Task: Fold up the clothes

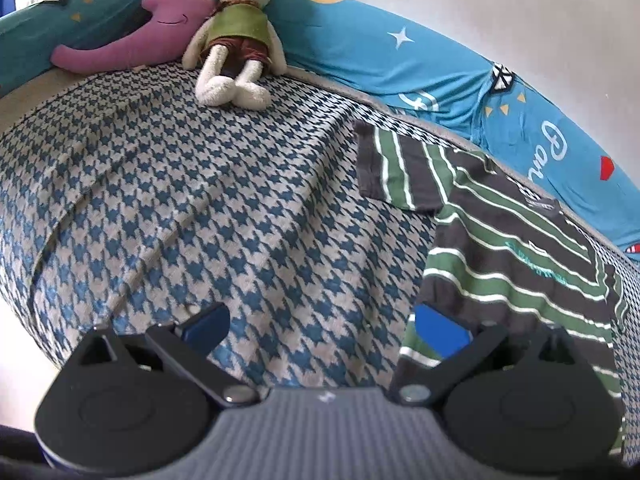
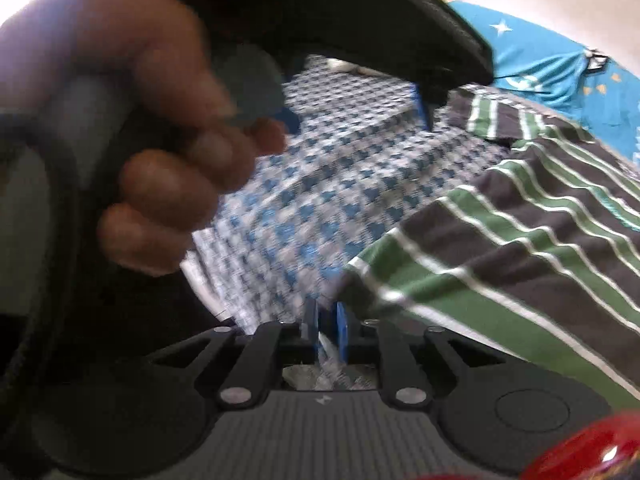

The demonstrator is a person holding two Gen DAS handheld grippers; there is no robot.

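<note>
On the houndstooth bedcover (image 1: 200, 208), the striped T-shirt (image 1: 520, 248) lies spread flat, its dark grey, green and white bands running across the body and one short sleeve laid out towards the middle of the cover. The left gripper (image 1: 322, 326) hangs above the cover with its jaws wide apart and nothing between them; its right blue pad (image 1: 440, 330) sits over the shirt's near hem, though whether it touches the cloth cannot be told, while the other pad stands over bare cover. The right gripper (image 2: 326, 326) has its blue pads drawn almost together at the shirt's near corner, beside the cover's edge; the picture is blurred there, so whether a fold of shirt is pinched between them cannot be told. In that same view a hand (image 2: 132, 120) wraps around the left gripper's handle, above the cover.

The cover is a woven blue-and-cream houndstooth, slightly rucked. Beyond it, against the wall, lean a plush rabbit (image 1: 236, 36) in a green top, a purple plush toy (image 1: 160, 20) and a blue star-printed pillow (image 1: 400, 64), just behind the shirt.
</note>
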